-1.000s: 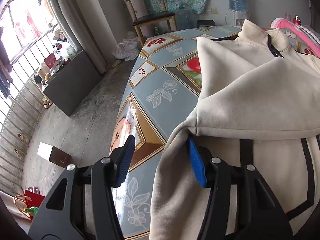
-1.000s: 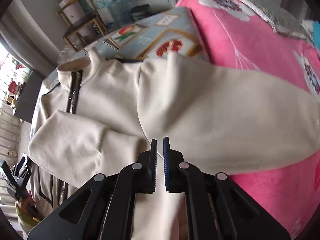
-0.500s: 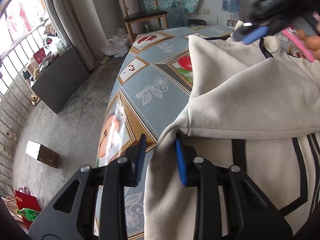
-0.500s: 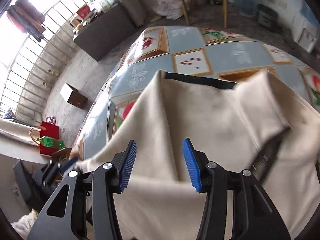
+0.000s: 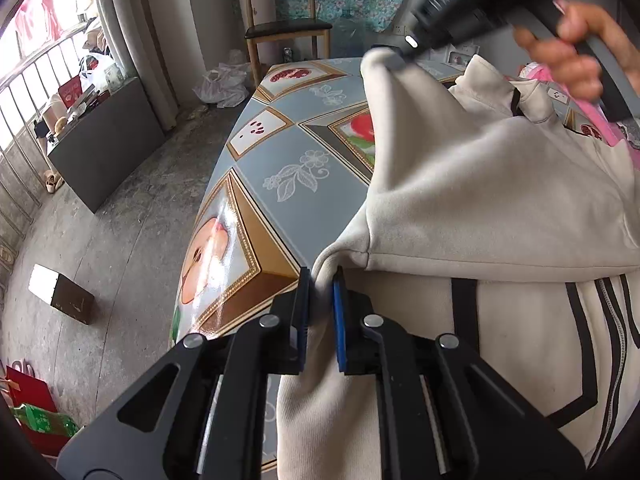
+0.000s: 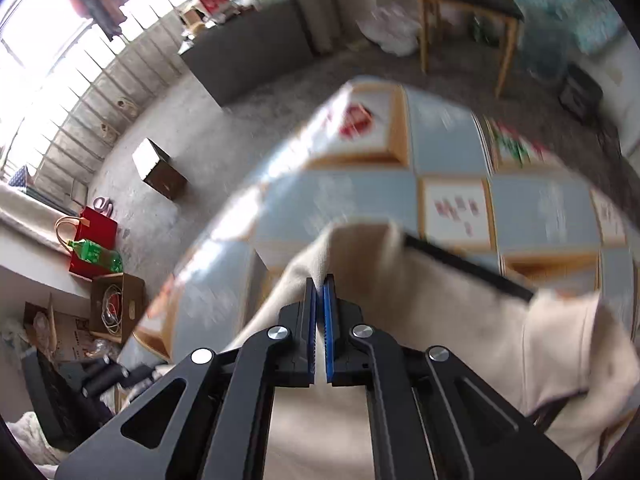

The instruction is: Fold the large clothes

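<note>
A cream zip jacket (image 5: pixel 480 200) with black trim lies on the tiled-pattern table (image 5: pixel 280 160), one sleeve folded across its front. My left gripper (image 5: pixel 321 280) is at the jacket's near left edge. Its jaws are closing, and a fold of the cloth fills the gap between the blue pads. My right gripper (image 6: pixel 320 284) is shut on a raised edge of the jacket (image 6: pixel 440 320) near its black collar band. In the left wrist view the right gripper (image 5: pixel 394 60) lifts that far corner, held by a hand (image 5: pixel 572 52).
The table's left edge (image 6: pixel 224 216) drops to a concrete floor. On the floor are a brown box (image 5: pixel 60 292) and a red bag (image 5: pixel 24 400). A wooden chair (image 5: pixel 280 12) and a dark cabinet (image 5: pixel 108 136) stand beyond. Pink cloth (image 5: pixel 600 120) lies at the far right.
My right gripper swung from the folded sleeve to the jacket's far left edge, opened, then shut on the cloth. The left jaws narrowed from wide apart onto the near edge.
</note>
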The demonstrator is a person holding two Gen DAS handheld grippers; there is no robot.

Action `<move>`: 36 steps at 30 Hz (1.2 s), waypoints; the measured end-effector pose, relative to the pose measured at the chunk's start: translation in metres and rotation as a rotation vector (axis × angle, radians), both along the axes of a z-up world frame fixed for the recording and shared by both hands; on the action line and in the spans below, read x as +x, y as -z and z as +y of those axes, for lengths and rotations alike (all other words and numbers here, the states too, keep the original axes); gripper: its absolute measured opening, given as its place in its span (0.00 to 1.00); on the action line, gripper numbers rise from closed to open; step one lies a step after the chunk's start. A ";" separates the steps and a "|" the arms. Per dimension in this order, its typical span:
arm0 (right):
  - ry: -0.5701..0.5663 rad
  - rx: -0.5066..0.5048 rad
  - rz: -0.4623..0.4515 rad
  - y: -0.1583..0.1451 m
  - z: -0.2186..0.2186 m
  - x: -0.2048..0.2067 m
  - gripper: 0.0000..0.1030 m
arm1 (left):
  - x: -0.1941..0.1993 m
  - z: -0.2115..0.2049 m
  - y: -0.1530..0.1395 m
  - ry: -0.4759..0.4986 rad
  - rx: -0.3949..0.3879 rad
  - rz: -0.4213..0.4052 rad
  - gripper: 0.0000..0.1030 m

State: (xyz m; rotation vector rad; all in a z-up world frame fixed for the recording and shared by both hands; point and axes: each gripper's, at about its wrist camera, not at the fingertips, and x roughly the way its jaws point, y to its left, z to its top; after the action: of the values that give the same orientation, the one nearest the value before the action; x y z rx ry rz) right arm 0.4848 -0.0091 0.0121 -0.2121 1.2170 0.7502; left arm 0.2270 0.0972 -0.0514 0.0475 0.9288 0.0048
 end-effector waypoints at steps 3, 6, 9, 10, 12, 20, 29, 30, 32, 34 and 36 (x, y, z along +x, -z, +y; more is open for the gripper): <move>-0.051 -0.081 -0.092 0.005 0.040 0.006 0.03 | 0.000 0.001 0.000 -0.016 -0.009 -0.002 0.10; -0.062 -0.135 -0.165 0.021 0.055 0.005 0.04 | 0.000 0.003 0.001 -0.028 -0.022 -0.003 0.10; -0.012 -0.132 -0.149 0.032 0.051 0.003 0.04 | 0.001 0.008 0.002 -0.035 -0.035 0.007 0.13; 0.013 -0.083 -0.131 0.024 0.041 0.003 0.06 | 0.001 0.009 0.002 -0.034 -0.040 0.010 0.13; 0.079 -0.007 -0.127 0.002 0.009 0.001 0.15 | 0.002 0.009 0.002 -0.031 -0.046 0.013 0.13; 0.424 0.064 -0.209 -0.087 -0.196 -0.083 0.48 | 0.003 0.019 0.003 -0.038 -0.104 0.018 0.13; 0.818 -0.030 0.060 0.008 -0.345 -0.205 0.48 | 0.005 0.015 0.004 -0.036 -0.085 0.026 0.13; 0.832 -0.033 0.071 0.016 -0.348 -0.211 0.48 | 0.004 0.014 0.004 -0.036 -0.079 0.026 0.13; 0.835 -0.036 0.081 0.030 -0.349 -0.218 0.44 | 0.004 0.013 0.004 -0.038 -0.066 0.027 0.14; 0.830 -0.008 0.102 0.039 -0.344 -0.221 0.37 | 0.005 0.011 0.004 -0.042 -0.054 0.028 0.16; 0.822 -0.015 0.108 0.046 -0.338 -0.220 0.32 | 0.005 0.011 0.004 -0.045 -0.047 0.026 0.18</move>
State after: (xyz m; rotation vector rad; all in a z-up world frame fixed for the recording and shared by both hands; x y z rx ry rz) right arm 0.2647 -0.3473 -0.0344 0.3137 1.2693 0.0341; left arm 0.2317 0.1083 -0.0553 -0.0167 0.9551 0.0238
